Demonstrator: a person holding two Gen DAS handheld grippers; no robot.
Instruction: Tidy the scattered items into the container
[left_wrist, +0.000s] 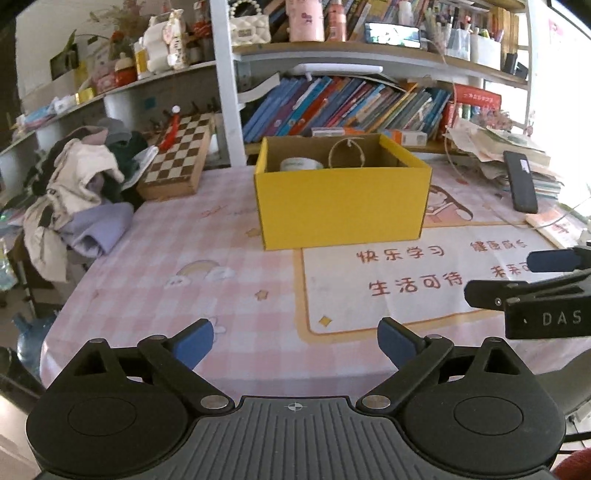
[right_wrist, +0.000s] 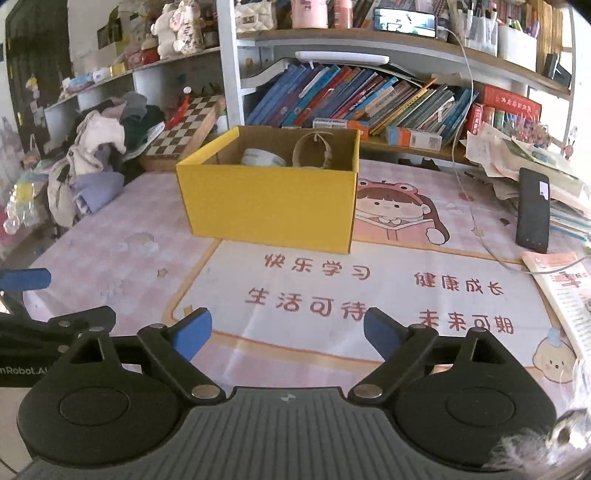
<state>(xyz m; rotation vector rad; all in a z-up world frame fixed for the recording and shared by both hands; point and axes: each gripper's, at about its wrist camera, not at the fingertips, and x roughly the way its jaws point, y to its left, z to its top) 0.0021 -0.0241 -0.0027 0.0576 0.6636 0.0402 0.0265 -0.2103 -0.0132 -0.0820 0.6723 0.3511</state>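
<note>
A: Where's the yellow cardboard box (left_wrist: 341, 199)?
B: Twelve o'clock on the bench (left_wrist: 155, 258), tape roll (left_wrist: 301, 164) inside. Left gripper (left_wrist: 295, 341) and right gripper (right_wrist: 286, 330) gape empty.
A: Risk?
B: Snagging the charging cable (right_wrist: 476, 221) at two o'clock.

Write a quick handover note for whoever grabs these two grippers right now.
Left gripper: open, empty.
Right gripper: open, empty.
Yellow box stands on the pink table mat, already holding a tape roll and a hoop-shaped item.
Left: no loose small items show on the mat in front; check whether the black phone leaning by the paper stack belongs in the box.
</note>
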